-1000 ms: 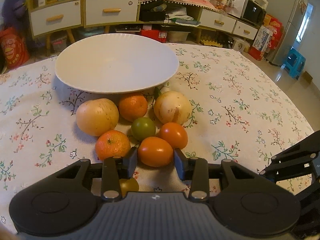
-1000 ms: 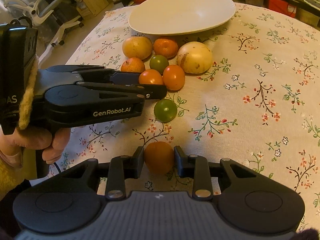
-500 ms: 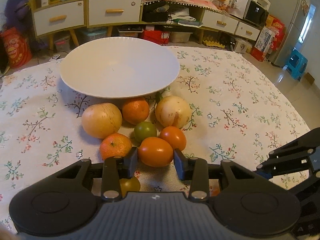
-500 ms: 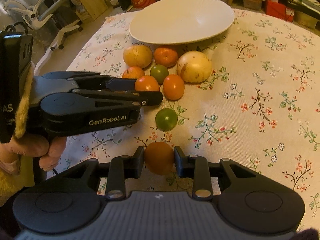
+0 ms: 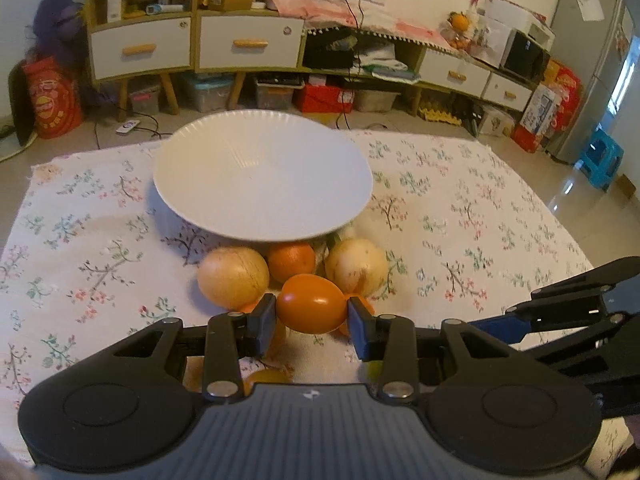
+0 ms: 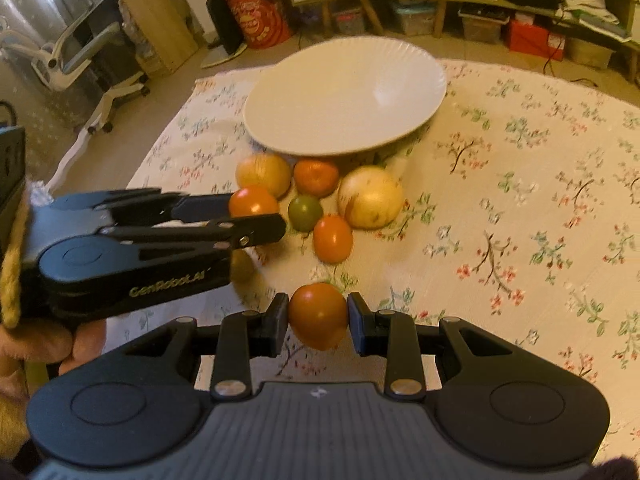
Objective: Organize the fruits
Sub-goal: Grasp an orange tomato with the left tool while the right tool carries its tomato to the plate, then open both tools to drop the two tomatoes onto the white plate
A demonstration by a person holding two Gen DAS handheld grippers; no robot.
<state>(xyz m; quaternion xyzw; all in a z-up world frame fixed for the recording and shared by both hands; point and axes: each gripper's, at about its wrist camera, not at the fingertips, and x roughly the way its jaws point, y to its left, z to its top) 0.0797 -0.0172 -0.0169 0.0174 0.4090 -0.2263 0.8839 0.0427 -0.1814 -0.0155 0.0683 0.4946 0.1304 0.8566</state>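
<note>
Left gripper (image 5: pixel 312 316) pinches an orange tomato (image 5: pixel 311 309). Right gripper (image 6: pixel 317 318) pinches another tomato (image 6: pixel 318 316). White plate (image 6: pixel 320 128) sits behind the remaining fruit.

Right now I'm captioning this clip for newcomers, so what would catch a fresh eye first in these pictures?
Each gripper is clamped on a fruit: the left gripper holds a glossy orange oval tomato, the right gripper a round orange tomato. Beyond them, the big empty white ribbed plate dominates the floral tablecloth. More fruit clusters at its near edge, including a small green tomato.
</note>
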